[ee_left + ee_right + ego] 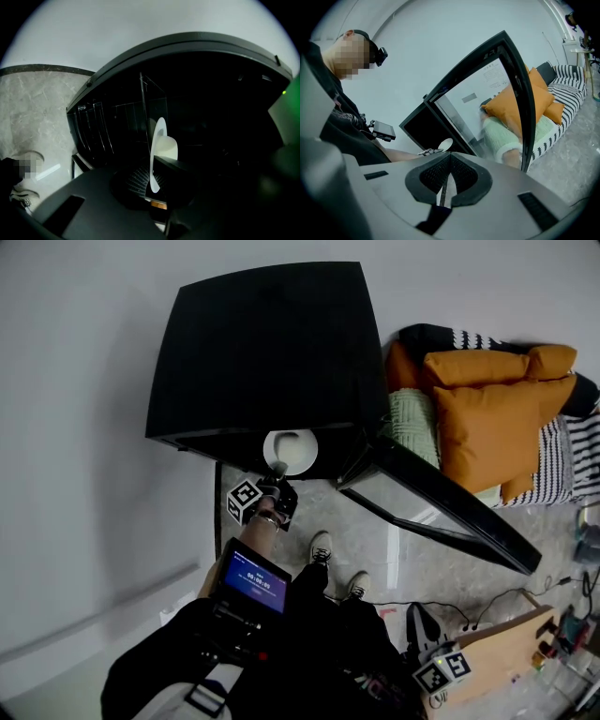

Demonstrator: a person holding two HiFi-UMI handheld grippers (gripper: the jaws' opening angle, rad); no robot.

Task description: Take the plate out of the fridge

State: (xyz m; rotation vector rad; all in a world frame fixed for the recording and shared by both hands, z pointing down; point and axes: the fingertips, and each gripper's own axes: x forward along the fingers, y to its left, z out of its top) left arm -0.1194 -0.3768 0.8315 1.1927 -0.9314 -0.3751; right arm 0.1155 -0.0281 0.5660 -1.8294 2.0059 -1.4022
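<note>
A white plate (291, 451) stands in the mouth of the open black fridge (262, 343). My left gripper (278, 480) reaches into that opening and is shut on the plate's near rim. In the left gripper view the plate (164, 143) stands edge-on between the jaws of the left gripper (153, 180), with the dark fridge interior (211, 108) and its wire shelves behind. My right gripper (442, 673) hangs low at the right, away from the fridge. In its own view the right gripper (449, 161) is shut with nothing between its pads, and the plate (446, 144) shows far off.
The fridge door (441, 502) swings open to the right over the marble floor. Behind it a striped sofa holds orange cushions (487, 409) and a green one (412, 423). A cardboard box (506, 652) and cables (487, 601) lie at lower right. The person's shoes (321, 547) stand before the fridge.
</note>
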